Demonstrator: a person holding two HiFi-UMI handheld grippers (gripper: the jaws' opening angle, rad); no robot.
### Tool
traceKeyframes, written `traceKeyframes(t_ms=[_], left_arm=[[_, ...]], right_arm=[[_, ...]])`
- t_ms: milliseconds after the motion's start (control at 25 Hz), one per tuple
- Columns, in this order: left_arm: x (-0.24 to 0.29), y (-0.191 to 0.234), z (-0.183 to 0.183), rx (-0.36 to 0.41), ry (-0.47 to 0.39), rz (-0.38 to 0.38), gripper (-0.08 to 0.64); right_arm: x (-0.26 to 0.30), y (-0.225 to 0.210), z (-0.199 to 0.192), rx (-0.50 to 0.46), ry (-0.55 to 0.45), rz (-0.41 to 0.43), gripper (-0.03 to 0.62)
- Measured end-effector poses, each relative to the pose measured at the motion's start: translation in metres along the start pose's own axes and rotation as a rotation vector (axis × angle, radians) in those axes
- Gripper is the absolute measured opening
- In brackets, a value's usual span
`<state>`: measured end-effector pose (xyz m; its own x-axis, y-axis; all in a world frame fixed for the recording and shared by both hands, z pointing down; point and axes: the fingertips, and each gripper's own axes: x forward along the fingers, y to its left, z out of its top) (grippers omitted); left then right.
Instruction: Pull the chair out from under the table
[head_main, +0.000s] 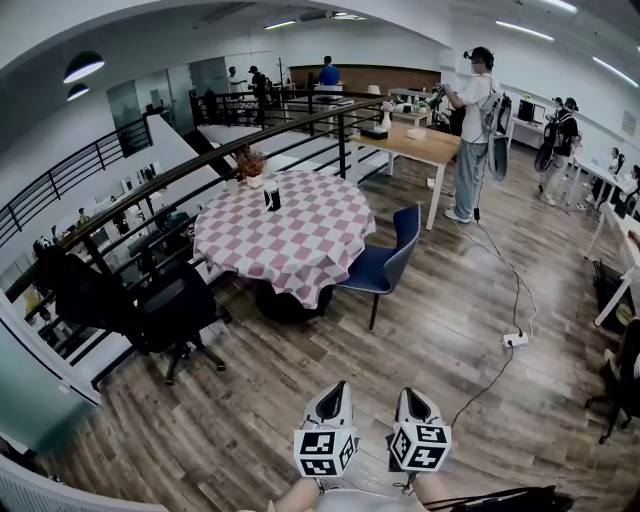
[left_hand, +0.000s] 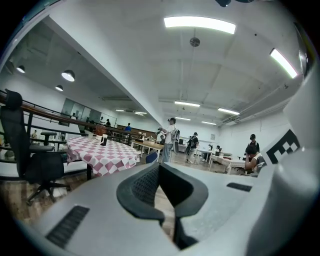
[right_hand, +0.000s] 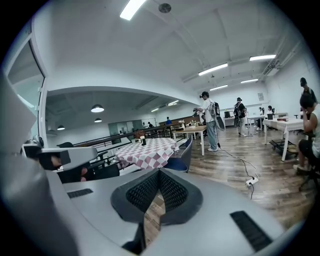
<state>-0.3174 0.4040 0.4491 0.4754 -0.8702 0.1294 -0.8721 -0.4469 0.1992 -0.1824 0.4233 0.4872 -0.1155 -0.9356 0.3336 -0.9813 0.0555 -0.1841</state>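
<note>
A blue chair (head_main: 385, 262) stands tucked against the right side of a round table (head_main: 300, 232) covered with a pink-and-white checked cloth. My left gripper (head_main: 338, 386) and right gripper (head_main: 412, 392) are side by side at the bottom centre of the head view, well short of the chair on the wooden floor. Both are shut with nothing between the jaws. In the left gripper view the left gripper (left_hand: 159, 165) points past the table (left_hand: 100, 152) towards the chair (left_hand: 151, 157). In the right gripper view the right gripper (right_hand: 159, 171) faces the table (right_hand: 150, 150) and the chair (right_hand: 181, 156).
A black office chair (head_main: 175, 315) stands left of the table by the railing (head_main: 150, 190). A power strip (head_main: 515, 340) with its cable lies on the floor at the right. A person (head_main: 472, 135) stands by a wooden table (head_main: 420, 145) behind. A dark cup (head_main: 272, 198) and a plant (head_main: 250, 165) sit on the cloth.
</note>
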Motion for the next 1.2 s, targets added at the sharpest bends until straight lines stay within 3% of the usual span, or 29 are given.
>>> traceKeyframes(t_ms=[680,1200], left_arm=[[0.034,0.018,-0.015,-0.019,0.061,-0.049,0.002],[0.146,0.014,-0.004,0.012,0.074,-0.043,0.003]], right_arm=[[0.026,-0.013,-0.021,0.031,0.085,-0.062,0.015],[0.119,-0.067,0.018,0.008,0.099,-0.025,0.015]])
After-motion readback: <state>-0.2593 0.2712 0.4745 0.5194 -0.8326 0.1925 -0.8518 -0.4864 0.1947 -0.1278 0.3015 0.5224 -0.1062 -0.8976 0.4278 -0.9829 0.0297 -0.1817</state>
